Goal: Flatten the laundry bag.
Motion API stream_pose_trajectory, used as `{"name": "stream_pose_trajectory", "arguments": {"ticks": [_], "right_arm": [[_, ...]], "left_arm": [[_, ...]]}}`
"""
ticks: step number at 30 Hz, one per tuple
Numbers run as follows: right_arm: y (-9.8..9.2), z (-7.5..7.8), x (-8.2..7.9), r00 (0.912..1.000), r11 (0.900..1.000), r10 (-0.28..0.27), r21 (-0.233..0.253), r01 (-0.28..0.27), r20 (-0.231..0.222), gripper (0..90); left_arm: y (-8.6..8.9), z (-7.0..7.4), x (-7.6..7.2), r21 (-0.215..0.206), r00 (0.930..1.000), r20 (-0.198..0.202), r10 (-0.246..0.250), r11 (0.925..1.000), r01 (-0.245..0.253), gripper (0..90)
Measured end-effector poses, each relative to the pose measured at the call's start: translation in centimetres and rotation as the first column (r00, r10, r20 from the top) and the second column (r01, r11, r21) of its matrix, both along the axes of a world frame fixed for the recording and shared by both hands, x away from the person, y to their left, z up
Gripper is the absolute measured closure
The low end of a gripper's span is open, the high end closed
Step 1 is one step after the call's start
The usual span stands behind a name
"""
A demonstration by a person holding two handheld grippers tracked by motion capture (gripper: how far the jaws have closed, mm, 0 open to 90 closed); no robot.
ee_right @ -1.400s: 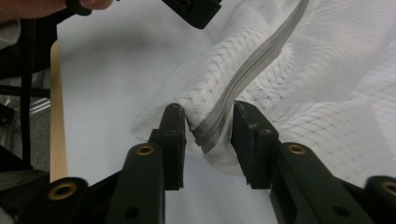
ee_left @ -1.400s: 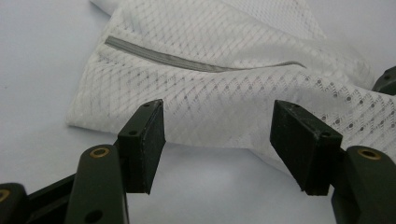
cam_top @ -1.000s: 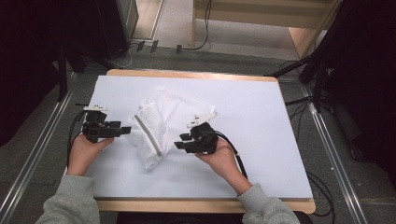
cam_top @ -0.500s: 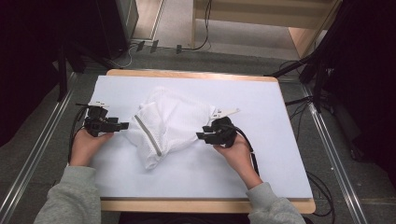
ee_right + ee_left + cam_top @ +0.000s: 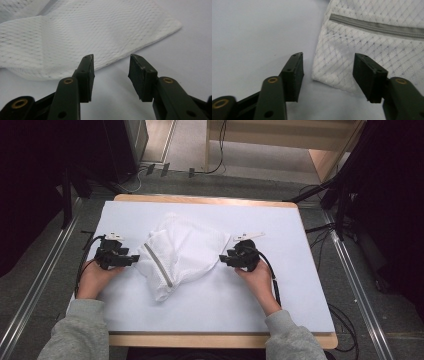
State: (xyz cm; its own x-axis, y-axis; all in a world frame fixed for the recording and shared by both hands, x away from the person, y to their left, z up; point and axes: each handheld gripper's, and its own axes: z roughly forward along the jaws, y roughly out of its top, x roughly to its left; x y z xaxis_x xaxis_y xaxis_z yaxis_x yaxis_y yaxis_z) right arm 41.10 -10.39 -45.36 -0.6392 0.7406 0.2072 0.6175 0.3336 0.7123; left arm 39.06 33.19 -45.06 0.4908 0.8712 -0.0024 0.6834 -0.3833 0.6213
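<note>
Mesh bag (image 5: 180, 255) lies crumpled at table (image 5: 300, 295) center, w/ left gripper (image 5: 131, 258) at its 9 o'clock, right gripper (image 5: 223, 259) at 3, both jaws released; shallow closure risks pinching one layer only, so fabric slips.

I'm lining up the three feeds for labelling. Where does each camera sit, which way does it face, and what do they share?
High view: above the person's side, looking forward and down on the table; forearms, hands, left gripper, right gripper.
Left gripper view: on the left gripper, along its open jaws toward the mesh bag's corner below the zipper.
Right gripper view: on the right gripper, along open jaws toward the bag's opposite edge.
Shared: the bag, in all three.
</note>
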Motion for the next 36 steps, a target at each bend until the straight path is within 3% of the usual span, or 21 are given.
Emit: {"name": "stream_pose_trajectory", "arguments": {"ticks": [2,9,12,17,22,25,29,31,36], "right_arm": [[-0.1,-0.2,0.2,0.9999,1.000,-0.015,0.010,0.015,-0.007,55.7],[0.4,-0.8,0.7,0.9991,0.999,-0.037,0.025,0.038,-0.022,51.3],[0.9,-1.0,0.9,0.9988,0.999,-0.042,0.026,0.043,-0.024,49.3],[1.7,-1.4,1.3,0.9984,0.999,-0.044,0.004,0.044,-0.037,48.2],[2.6,-1.7,1.7,0.9992,0.999,-0.030,-0.027,0.030,-0.027,50.4],[3.1,-1.6,1.7,0.9997,0.998,-0.020,-0.063,0.019,-0.013,56.8],[3.7,-1.5,1.5,0.9990,0.990,-0.015,-0.142,0.021,0.041,70.1],[3.6,-1.5,1.6,0.9992,0.990,-0.009,-0.138,0.015,0.039,76.2],[3.4,-1.2,2.1,0.9996,0.993,-0.016,-0.114,0.013,-0.023,86.9]], "left_arm": [[-0.2,0.1,-0.2,0.010,1.0000,-0.003,-0.002,0.9999,0.002,53.0],[-0.3,0.2,-0.6,-0.020,0.9996,-0.026,-0.009,0.9998,0.008,76.9],[-0.4,0.3,-0.6,-0.056,0.9974,-0.068,-0.021,0.9983,0.017,87.1],[-0.5,0.4,-0.9,-0.119,0.9922,-0.120,-0.033,0.9927,0.018,88.2],[0.2,1.0,-1.6,-0.154,0.9939,-0.110,-0.010,0.9880,-0.008,88.1],[0.6,1.3,-2.2,-0.173,0.9950,-0.100,0.005,0.9848,-0.022,88.1],[1.0,1.7,-2.8,-0.195,0.9957,-0.092,0.013,0.9804,-0.031,88.1],[1.1,1.8,-3.0,-0.195,0.9960,-0.088,0.016,0.9803,-0.033,88.1],[1.2,2.0,-3.5,-0.206,0.9964,-0.083,0.018,0.9779,-0.035,88.1]]}}
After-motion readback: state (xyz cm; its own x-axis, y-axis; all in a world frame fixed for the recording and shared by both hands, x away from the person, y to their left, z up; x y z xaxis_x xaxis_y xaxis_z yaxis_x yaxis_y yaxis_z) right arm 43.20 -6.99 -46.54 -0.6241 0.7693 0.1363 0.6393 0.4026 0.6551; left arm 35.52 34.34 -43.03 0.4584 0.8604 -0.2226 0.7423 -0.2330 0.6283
